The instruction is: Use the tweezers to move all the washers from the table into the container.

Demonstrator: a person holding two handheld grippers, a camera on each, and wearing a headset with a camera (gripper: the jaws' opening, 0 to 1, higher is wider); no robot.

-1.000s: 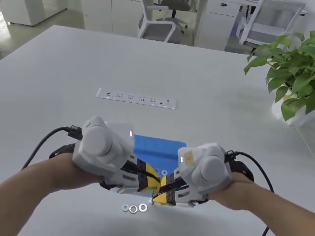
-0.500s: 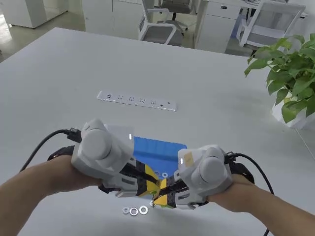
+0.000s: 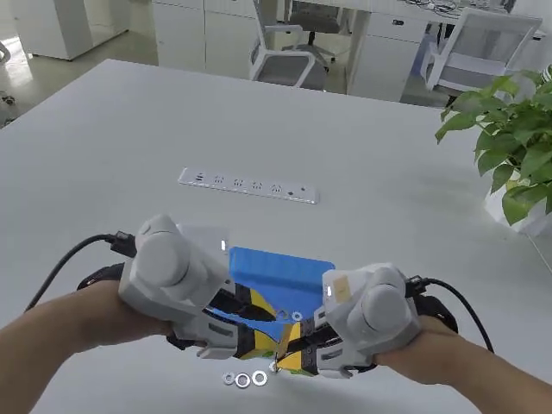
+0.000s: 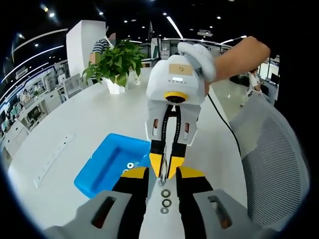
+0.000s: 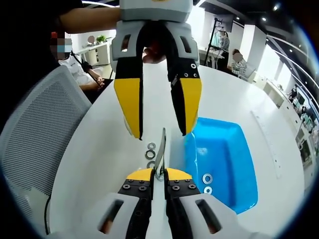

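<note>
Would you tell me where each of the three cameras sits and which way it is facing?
Head view: on the headset, looking forward and down at the table; the left hand and right hand show.
Left gripper view: on the left gripper, facing the right gripper; its own open jaws show.
Right gripper view: on the right gripper, facing the left gripper; its own jaws show, shut on the tweezers.
Shared: both gripper views show the blue container and washers on the table.
</note>
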